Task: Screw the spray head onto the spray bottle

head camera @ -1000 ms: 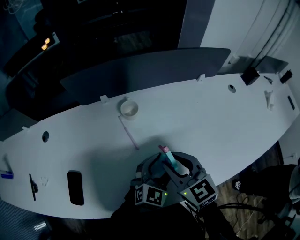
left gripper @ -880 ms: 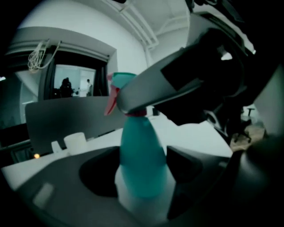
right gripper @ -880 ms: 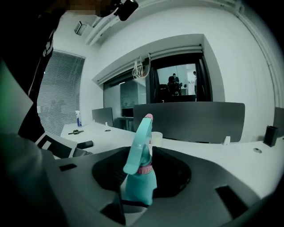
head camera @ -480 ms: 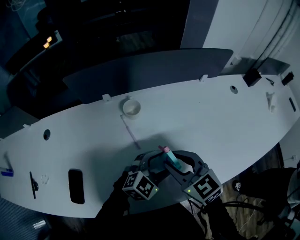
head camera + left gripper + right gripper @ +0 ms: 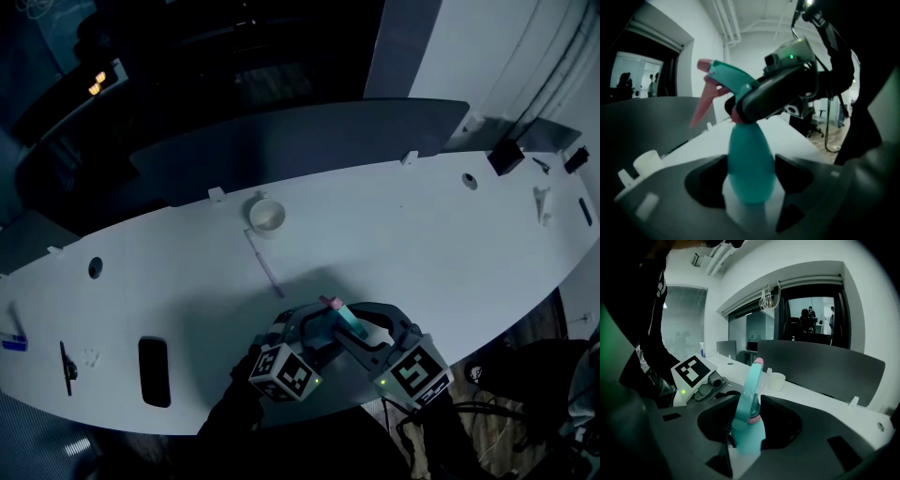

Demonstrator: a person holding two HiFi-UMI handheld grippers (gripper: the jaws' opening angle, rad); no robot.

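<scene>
One spray bottle (image 5: 745, 164), teal, stands upright at the table's (image 5: 422, 234) near edge, closer to the person than the single white cup (image 5: 265, 217) and a little to its right. One spray head (image 5: 726, 79) sits on top of it. There are two grippers, each with one marker cube. One thin stick (image 5: 262, 267) runs from just beside the cup toward the bottle. One flat black slab (image 5: 153, 372) lies well to the cup's left, by the near edge.

The left gripper (image 5: 752, 174) has its jaws closed against the bottle's rounded body, one pad on each side. The right gripper (image 5: 750, 420) clamps the spray head at its base.

The left gripper view alone shows the pink trigger and the right gripper's dark jaws wrapped round the neck. The right gripper view alone shows a pink collar (image 5: 753, 419) under the head and a green light beside the left gripper's marker cube (image 5: 691, 371). The collar seems seated on the neck, though the dim picture does not show how far. Only the head view shows the stick and the slab.
</scene>
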